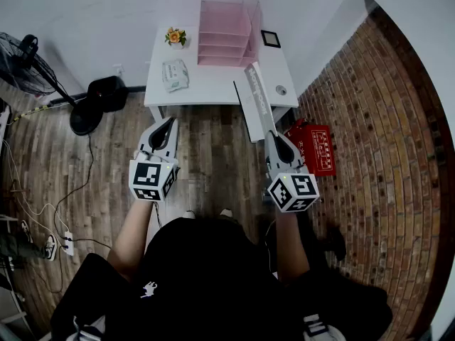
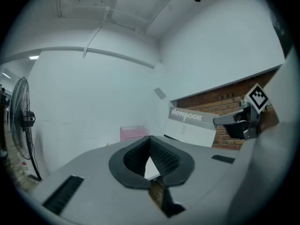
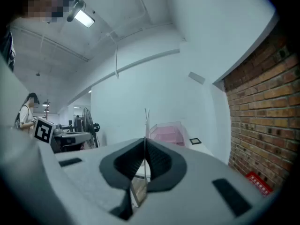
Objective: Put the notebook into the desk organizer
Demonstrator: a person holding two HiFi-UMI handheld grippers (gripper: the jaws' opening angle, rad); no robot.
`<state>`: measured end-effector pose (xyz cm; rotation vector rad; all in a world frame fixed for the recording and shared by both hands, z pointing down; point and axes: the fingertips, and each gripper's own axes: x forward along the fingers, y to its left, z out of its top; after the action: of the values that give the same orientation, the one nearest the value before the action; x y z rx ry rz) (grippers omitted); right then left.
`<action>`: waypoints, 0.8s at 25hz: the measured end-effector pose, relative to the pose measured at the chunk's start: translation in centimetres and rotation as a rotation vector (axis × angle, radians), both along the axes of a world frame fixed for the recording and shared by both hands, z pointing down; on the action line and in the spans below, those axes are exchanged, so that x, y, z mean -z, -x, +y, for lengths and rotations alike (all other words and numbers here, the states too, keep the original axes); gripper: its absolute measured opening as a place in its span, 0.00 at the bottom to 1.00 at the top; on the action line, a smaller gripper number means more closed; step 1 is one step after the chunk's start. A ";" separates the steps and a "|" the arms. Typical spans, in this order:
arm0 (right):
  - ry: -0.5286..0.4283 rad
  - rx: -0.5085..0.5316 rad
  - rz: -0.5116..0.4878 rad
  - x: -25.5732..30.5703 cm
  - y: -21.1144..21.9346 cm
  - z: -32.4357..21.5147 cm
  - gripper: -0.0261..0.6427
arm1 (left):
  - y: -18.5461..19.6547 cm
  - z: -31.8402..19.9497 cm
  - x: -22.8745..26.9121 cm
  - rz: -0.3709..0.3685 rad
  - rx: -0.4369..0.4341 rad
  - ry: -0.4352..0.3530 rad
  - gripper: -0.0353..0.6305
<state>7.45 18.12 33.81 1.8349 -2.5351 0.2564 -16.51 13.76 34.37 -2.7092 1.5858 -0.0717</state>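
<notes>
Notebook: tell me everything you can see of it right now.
The notebook is thin, with a white cover and a grey band along one long edge printed "NOTEBOOK". It looks closed. It is held in the air, standing on edge with the grey band uppermost, and the right gripper is clamped on its near end. The right gripper view shows it edge-on as a thin sheet between the pads. It points toward the white desk, short of the pink desk organizer. Nothing else touches it.

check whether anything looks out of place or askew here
Mainly the grey and white notebook: it is held up on edge, tilted, pinched in the right tool, not in the pink plastic desk organizer on the white desk. A flat red packet also lies on the wooden floor by the brick wall.
</notes>
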 end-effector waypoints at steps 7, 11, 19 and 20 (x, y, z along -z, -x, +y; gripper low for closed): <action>-0.013 0.000 -0.025 0.2 1.6 0.7 0.05 | 1.6 0.6 -0.3 -0.002 -0.012 -0.002 0.06; -0.013 -0.012 -0.022 0.0 2.5 0.7 0.05 | 3.0 0.7 -0.8 0.000 -0.003 0.005 0.06; 0.006 -0.009 -0.022 -0.6 3.8 0.7 0.05 | 5.3 1.3 -2.0 0.008 0.004 0.037 0.06; 0.006 -0.008 -0.022 -0.6 3.8 0.6 0.05 | 5.4 1.2 -2.2 0.010 0.002 0.041 0.06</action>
<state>3.62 18.73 34.38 1.8517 -2.5390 0.2852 -21.86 15.00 36.59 -2.7426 1.6077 -0.0926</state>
